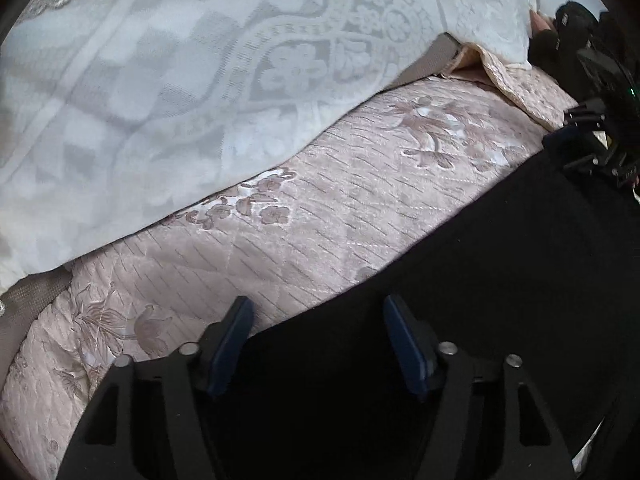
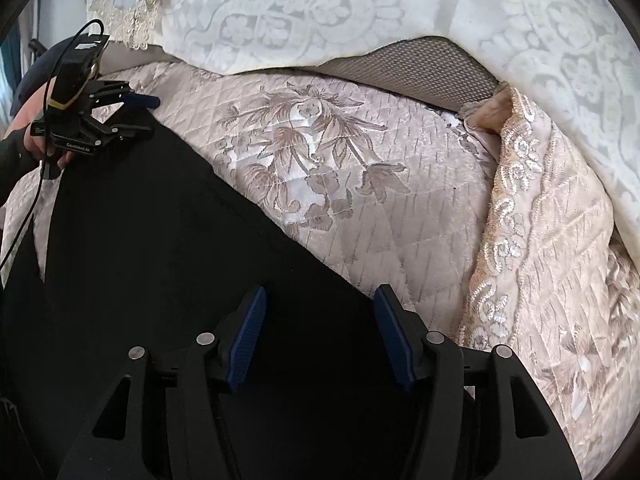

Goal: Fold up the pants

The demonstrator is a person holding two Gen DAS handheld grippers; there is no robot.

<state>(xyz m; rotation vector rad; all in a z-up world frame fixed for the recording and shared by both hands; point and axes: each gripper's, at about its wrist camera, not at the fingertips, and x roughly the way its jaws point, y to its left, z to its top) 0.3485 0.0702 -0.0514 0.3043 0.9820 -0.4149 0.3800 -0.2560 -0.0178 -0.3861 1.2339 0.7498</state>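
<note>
Both the left gripper (image 1: 318, 320) and right gripper (image 2: 320, 308) stood spread over the black pants (image 2: 180, 260), quilt (image 2: 400, 220) at twelve o'clock; next move, judged: pinch that edge.

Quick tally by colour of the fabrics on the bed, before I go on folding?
Black: 1, pants
Pink: 1, quilt
White: 1, lace cover
Total: 3
</note>
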